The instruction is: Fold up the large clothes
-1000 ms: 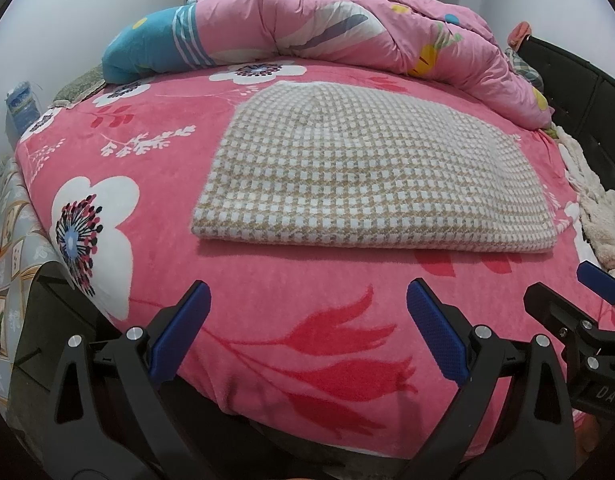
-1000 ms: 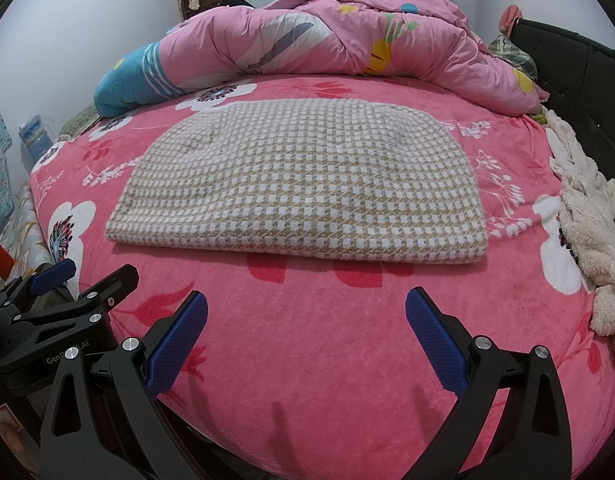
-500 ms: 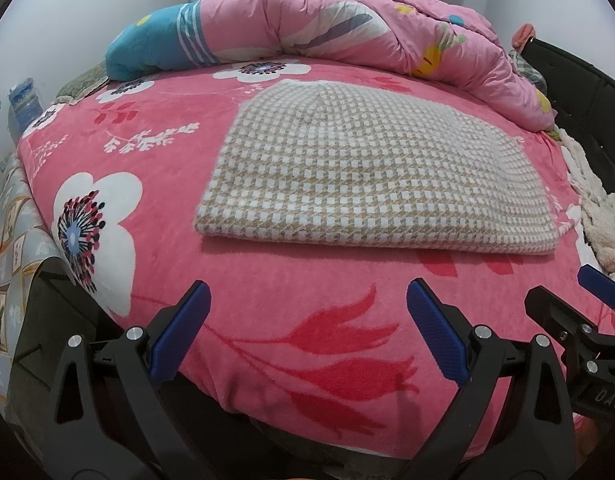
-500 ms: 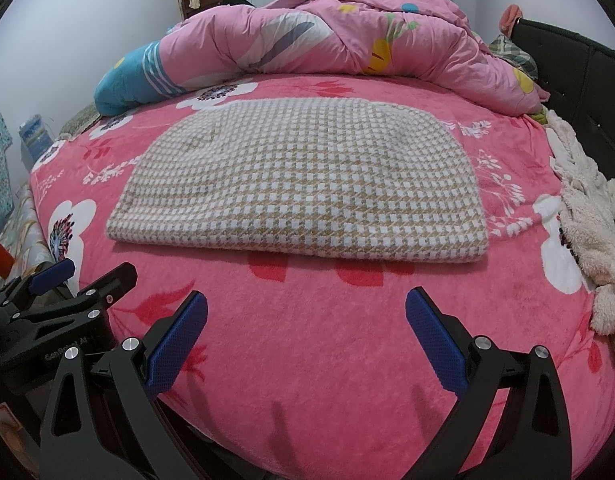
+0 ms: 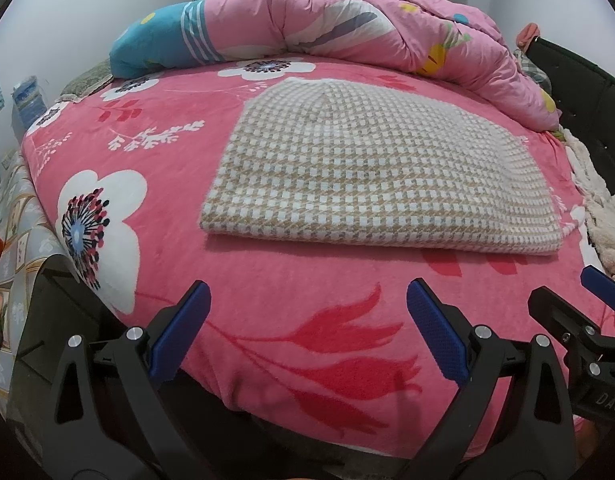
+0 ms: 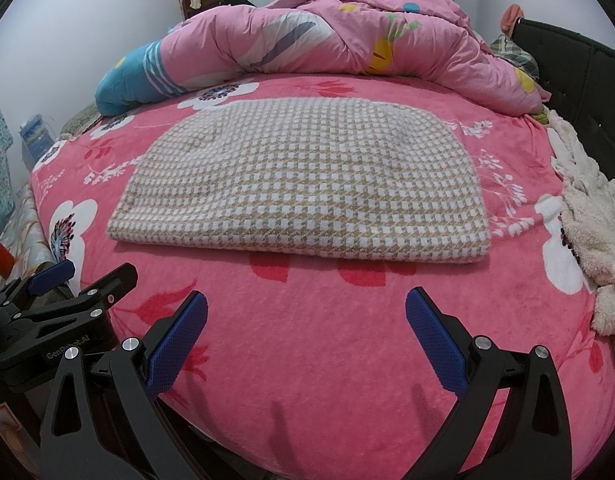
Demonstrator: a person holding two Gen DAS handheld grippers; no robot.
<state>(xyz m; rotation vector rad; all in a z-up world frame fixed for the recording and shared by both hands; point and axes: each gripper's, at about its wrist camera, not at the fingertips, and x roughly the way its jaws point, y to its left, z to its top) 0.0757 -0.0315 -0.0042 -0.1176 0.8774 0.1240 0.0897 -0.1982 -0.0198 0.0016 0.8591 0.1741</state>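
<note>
A beige and white houndstooth garment (image 5: 371,172) (image 6: 307,184) lies folded flat on the pink flowered bed (image 5: 307,300) (image 6: 307,320). My left gripper (image 5: 305,324) hovers open over the bed's near edge, short of the garment's near fold. My right gripper (image 6: 305,328) also stands open, nothing between its blue pads, just short of the same fold. The right gripper (image 5: 587,312) shows at the right edge of the left wrist view. The left gripper (image 6: 67,292) shows at the left edge of the right wrist view.
A rumpled pink quilt (image 5: 367,28) (image 6: 347,40) with a blue end lies along the far side of the bed. A cream fleece item (image 6: 587,220) (image 5: 603,216) sits at the right edge beside a black headboard (image 6: 587,76). White walls stand behind.
The left wrist view has shifted slightly, so the garment sits a little lower and to the right. The right gripper and the garment have not moved. Both grippers stay open.
</note>
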